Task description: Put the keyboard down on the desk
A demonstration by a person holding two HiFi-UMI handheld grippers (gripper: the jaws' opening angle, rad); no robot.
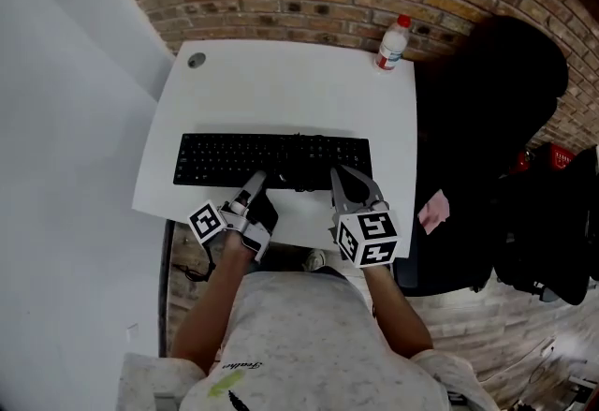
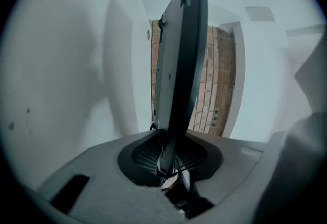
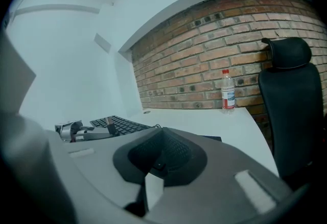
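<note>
My left tool (image 1: 255,183) is pinching the near edge of the keyboard (image 1: 271,159); in the left gripper view that edge (image 2: 181,54) runs straight up from between the jaws. The keyboard stretches across the middle of the white counter (image 1: 281,91), at the centre of the head view. My right tool (image 1: 342,180) is pressed together with nothing in it, its tip at the keyboard's near edge. A bottle (image 1: 394,42) stands at the counter's upper right corner, with a black chair (image 1: 487,119) to its right.
</note>
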